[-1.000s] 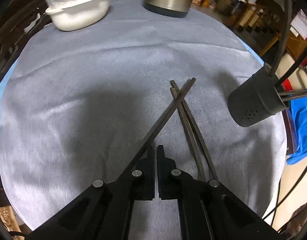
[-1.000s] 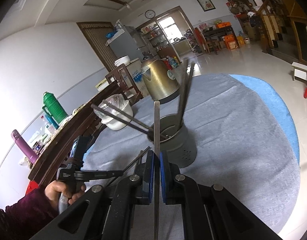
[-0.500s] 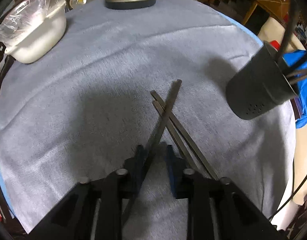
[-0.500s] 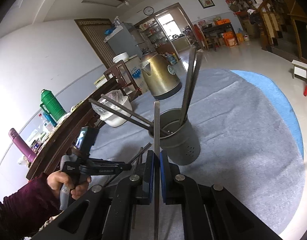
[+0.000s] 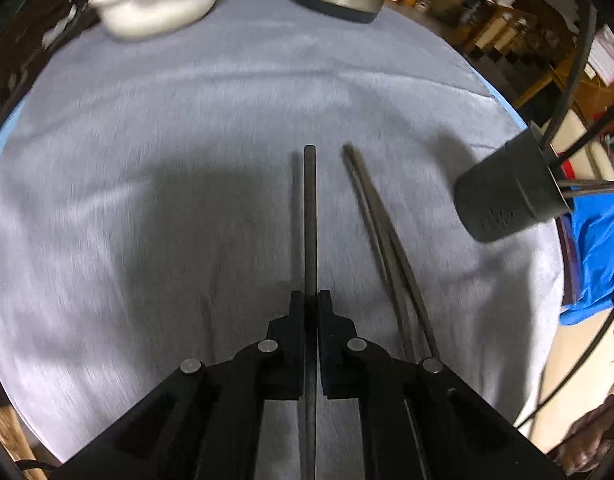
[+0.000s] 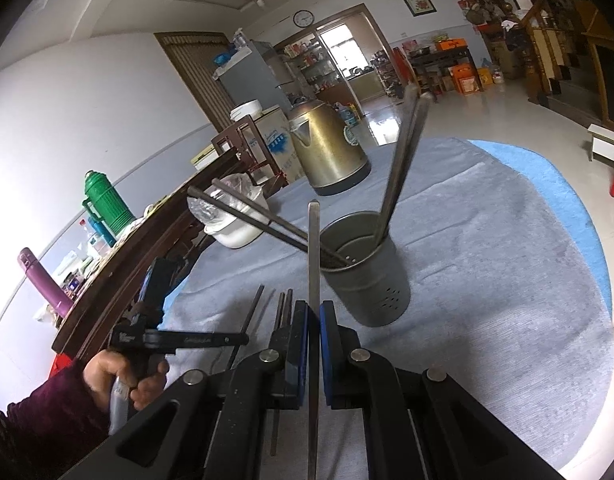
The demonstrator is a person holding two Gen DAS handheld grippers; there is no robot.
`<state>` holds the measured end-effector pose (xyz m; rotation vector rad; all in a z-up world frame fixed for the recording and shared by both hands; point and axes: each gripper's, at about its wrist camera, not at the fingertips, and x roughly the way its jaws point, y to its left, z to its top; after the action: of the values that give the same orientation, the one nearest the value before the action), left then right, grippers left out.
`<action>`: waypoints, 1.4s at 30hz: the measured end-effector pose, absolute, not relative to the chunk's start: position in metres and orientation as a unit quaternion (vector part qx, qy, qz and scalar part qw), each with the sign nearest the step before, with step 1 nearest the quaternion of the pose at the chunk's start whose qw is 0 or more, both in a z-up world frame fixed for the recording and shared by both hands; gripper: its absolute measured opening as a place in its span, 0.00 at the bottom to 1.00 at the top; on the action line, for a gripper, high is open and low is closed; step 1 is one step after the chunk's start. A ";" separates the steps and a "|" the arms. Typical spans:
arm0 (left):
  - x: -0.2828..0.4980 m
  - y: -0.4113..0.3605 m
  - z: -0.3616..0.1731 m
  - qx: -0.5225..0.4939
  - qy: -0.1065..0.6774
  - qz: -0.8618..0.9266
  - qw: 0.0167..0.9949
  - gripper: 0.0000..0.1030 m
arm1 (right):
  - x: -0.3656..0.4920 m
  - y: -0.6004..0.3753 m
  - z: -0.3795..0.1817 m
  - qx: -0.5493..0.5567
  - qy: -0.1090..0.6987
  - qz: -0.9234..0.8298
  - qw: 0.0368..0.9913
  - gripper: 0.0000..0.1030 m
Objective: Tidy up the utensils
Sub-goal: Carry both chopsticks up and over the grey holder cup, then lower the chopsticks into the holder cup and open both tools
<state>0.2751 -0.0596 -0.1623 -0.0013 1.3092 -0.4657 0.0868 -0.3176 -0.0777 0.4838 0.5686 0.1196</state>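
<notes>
The left gripper (image 5: 311, 300) has its jaws pinching one dark chopstick (image 5: 310, 216) above the grey tabletop (image 5: 147, 208). The right gripper (image 6: 314, 312) jaws pinch a metal chopstick (image 6: 313, 248) beside the utensil holder (image 6: 371, 280). Two more chopsticks (image 5: 381, 240) lie mid-tabletop.
</notes>
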 end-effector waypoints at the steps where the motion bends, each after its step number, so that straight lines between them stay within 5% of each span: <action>1: 0.273 -0.058 -0.164 -0.002 0.609 -0.214 0.763 0.06 | 0.087 -0.315 -0.078 0.235 0.279 0.061 0.929 0.06; 4: 0.276 -0.055 -0.161 0.006 0.607 -0.209 0.767 0.10 | 0.089 -0.308 -0.078 0.231 0.282 0.069 0.929 0.06; 6: 0.286 -0.055 -0.156 0.007 0.599 -0.202 0.775 0.26 | 0.090 -0.305 -0.079 0.229 0.283 0.070 0.929 0.06; 8: 0.297 -0.058 -0.151 0.013 0.591 -0.201 0.781 0.31 | 0.090 -0.304 -0.079 0.228 0.283 0.071 0.929 0.06; 16: 0.332 -0.079 -0.168 0.025 0.595 -0.190 0.781 0.30 | 0.092 -0.304 -0.081 0.229 0.284 0.067 0.928 0.06; 20: 0.335 -0.075 -0.168 0.025 0.592 -0.196 0.782 0.08 | 0.092 -0.303 -0.081 0.227 0.284 0.069 0.929 0.06; 24: 0.330 -0.075 -0.158 0.014 0.569 -0.197 0.798 0.06 | 0.092 -0.301 -0.077 0.220 0.278 0.071 0.932 0.06; 42: 0.213 -0.072 0.048 -0.065 0.278 -0.283 0.916 0.06 | 0.080 -0.314 -0.016 0.164 0.096 0.024 0.982 0.06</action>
<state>0.2125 -0.0717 0.0484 -0.1336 0.5720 -0.5833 0.0805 -0.3139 -0.0160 0.3299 0.1926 0.0486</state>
